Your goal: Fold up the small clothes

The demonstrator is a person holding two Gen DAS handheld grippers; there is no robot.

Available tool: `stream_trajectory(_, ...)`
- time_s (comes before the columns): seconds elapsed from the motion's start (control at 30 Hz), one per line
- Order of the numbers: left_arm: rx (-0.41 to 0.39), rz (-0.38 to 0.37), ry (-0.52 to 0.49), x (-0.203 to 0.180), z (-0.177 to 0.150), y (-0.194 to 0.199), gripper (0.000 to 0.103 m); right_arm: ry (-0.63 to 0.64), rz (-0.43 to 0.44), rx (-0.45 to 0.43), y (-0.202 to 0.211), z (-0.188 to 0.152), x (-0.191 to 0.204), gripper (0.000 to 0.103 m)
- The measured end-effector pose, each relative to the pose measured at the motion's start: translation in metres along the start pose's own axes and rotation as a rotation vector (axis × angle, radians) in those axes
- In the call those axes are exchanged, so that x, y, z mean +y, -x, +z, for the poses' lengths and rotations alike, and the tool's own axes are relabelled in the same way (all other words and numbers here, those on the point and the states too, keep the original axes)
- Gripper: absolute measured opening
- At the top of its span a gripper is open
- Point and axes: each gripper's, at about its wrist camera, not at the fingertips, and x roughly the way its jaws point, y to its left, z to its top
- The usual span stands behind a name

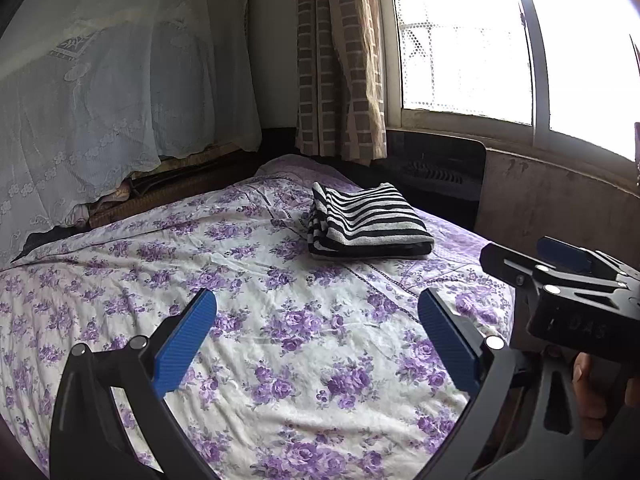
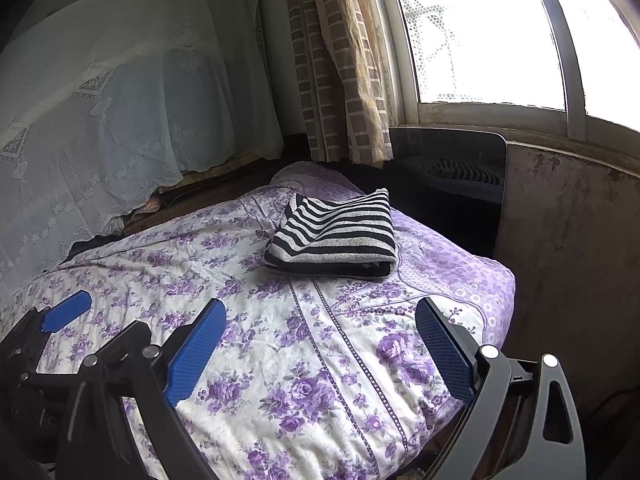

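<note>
Two claws hover over the bed [image 1: 120, 248], fingers spread, gripping nothing: left claw [image 1: 316, 340] and right claw [image 2: 320, 350] at lower frame. Striped garment [image 1: 368, 222] lies folded at centre frame, apart from both, so folding appears complete; both claws are clear of it.

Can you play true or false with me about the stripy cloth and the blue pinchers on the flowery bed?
1. The striped garment lies folded on the bed. True.
2. The left gripper is squeezing the garment. False: its jaws are wide apart, holding nothing, well short of it.
3. The right gripper is open. True.
4. The bedspread has red stars on it. False: it has purple flowers.
5. A checked curtain hangs beside the window. True.
</note>
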Motion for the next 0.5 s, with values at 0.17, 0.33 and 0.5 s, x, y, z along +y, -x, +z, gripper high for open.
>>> stream_trajectory(0.17, 0.002, -0.006, 0.001, -0.0002, -0.0002, 0.0017, 0.098, 0.001, 0.003, -0.002, -0.0002, 0.0001, 0.0006, 0.096)
stream_trajectory(0.33, 0.003, -0.007, -0.003, -0.0023, -0.0004, 0.0021, 0.098, 0.003, 0.006, -0.003, 0.0012, 0.0004, 0.0025, 0.096)
stream_trajectory(0.5, 0.008, -0.008, 0.001, -0.0026, -0.0002, 0.0017, 0.098, 0.000, 0.005, -0.003, 0.0017, -0.0001, 0.0030, 0.096)
